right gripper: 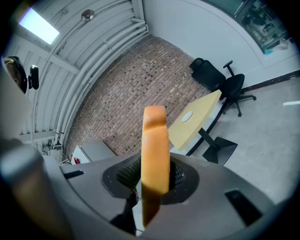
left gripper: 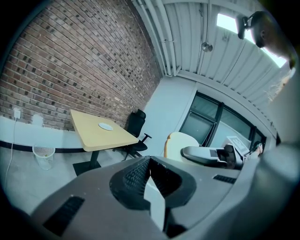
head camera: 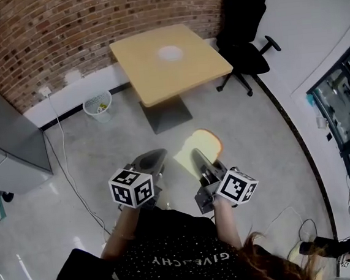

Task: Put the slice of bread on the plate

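A slice of bread (head camera: 203,142) with a tan crust stands on edge between the jaws of my right gripper (head camera: 197,155), which is shut on it above the floor. In the right gripper view the bread (right gripper: 155,150) runs edge-on up the middle, and the pads press on both of its faces. My left gripper (head camera: 157,154) hangs just left of it, shut and holding nothing. Its ribbed pads (left gripper: 136,174) meet at the tip. The small white plate (head camera: 170,53) lies on the wooden table (head camera: 156,76) ahead, well beyond both grippers. The plate (left gripper: 106,126) also shows in the left gripper view, and the plate (right gripper: 187,116) in the right gripper view.
A black office chair (head camera: 244,31) stands at the table's right, by the brick wall. A white mesh waste basket (head camera: 98,105) sits left of the table, and a cable trails across the floor. A grey cabinet (head camera: 5,134) fills the left side. Glass doors (head camera: 344,101) line the right.
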`<state>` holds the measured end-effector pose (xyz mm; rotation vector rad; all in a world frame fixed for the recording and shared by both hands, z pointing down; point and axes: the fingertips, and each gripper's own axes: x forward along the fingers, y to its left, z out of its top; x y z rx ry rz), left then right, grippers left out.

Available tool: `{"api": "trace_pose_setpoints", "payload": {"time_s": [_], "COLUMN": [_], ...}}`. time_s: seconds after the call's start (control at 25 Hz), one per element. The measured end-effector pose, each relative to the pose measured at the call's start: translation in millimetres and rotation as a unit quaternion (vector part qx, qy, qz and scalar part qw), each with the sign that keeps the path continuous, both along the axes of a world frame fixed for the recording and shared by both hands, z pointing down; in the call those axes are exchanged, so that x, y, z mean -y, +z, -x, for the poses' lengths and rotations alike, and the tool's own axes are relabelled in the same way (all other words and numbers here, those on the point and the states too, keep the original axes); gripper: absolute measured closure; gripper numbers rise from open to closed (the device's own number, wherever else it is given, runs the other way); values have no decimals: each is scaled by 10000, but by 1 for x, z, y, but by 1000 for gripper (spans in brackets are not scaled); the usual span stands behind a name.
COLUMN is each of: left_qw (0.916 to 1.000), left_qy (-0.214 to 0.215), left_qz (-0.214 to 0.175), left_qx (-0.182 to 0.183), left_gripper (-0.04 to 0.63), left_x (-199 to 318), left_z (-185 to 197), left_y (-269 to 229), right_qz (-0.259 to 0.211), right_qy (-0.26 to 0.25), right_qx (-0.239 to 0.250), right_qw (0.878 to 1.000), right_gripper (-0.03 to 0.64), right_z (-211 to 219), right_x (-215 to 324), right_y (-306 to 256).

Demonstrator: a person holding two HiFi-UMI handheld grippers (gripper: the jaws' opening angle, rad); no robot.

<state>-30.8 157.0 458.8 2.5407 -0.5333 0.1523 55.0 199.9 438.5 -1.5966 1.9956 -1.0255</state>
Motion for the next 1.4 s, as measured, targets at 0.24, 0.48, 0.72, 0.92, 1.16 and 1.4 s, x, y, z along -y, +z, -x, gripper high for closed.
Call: {"api": "trace_pose_setpoints", "payload": {"time_s": [0.24, 0.48, 0.72, 0.92, 1.16, 1.4], "left_qw": [10000, 9999, 9998, 9996, 9992, 9987], "left_qy": [56, 121, 108, 135, 231, 379], "left_qz": [9, 54, 177, 250, 318, 345], "left_qx": [-62, -77, -62, -34, -50, -58], "left_gripper": [584, 584, 584, 584, 584, 584], "left_x": [27, 74, 134, 188, 258, 323], "left_z": [-24, -52, -75, -99, -135, -176], "left_y": [0, -2, 0, -1, -4, -8], "right_qz": [-30, 83, 261, 342, 369, 404], "right_qy": [6, 17, 29, 31, 61, 162], "right_qx": [-49, -32, -20, -11, -19, 2], "right_qw": [10000, 10000, 9997, 9994, 9993, 9991], "right_gripper": [522, 522, 521, 522, 521, 522], "right_z": [-20, -47, -70, -93, -125, -165], "right_x": [30, 77, 136, 189, 256, 321], "right_y": [-2, 2, 7, 5, -1, -5]}}
